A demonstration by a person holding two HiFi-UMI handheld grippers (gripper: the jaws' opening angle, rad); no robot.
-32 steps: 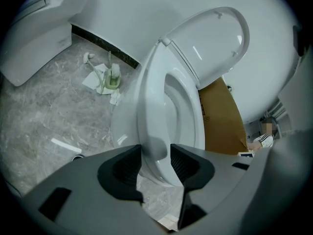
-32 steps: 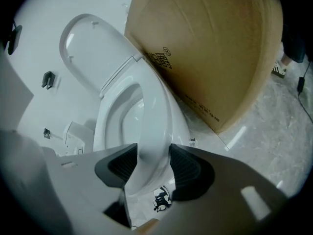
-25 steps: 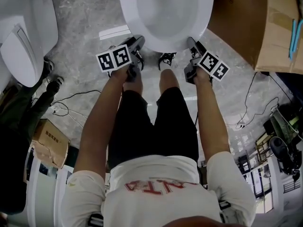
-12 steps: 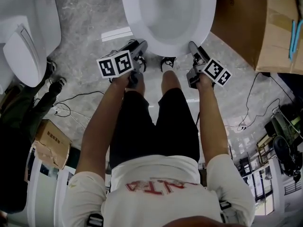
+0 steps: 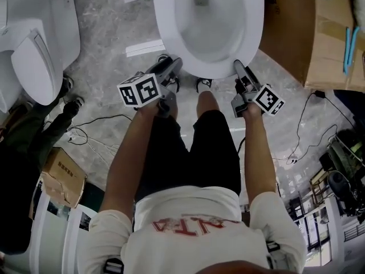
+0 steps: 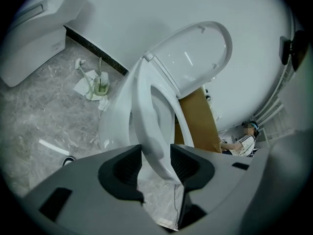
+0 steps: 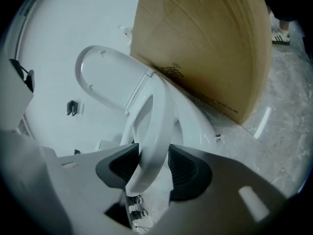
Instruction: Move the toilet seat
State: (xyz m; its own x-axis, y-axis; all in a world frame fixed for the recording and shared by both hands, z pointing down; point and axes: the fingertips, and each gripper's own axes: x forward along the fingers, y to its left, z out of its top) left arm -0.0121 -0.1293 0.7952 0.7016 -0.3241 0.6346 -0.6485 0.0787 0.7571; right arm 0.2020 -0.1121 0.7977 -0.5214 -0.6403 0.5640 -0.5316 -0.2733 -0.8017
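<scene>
The brown cardboard box (image 5: 296, 33) is the biggest thing here. It stands on the grey marble floor (image 5: 108, 33) just beside the right side of the toilet bowl (image 5: 208, 16), so that side is tight for your right arm. A second toilet (image 5: 34, 44) stands well apart on your left.

The toilet seat (image 6: 151, 131) is on the bowl in front of you. Its long axis runs from the hinge at the wall toward you, and its front end points at your legs. In both gripper views the seat is tilted, with the front raised off the bowl rim. How high it is raised I cannot tell well from the head view. Behind it the lid (image 6: 195, 58) stands upright against the white wall.

Your left gripper (image 5: 174, 64) pinches the front-left part of the seat ring, and the rim sits between its two dark pads. Your right gripper (image 5: 238, 67) pinches the front-right part in the same way.

A small carton (image 5: 60, 176) lies near your left leg. A thin cable (image 5: 97, 121) runs on the floor beside it.
</scene>
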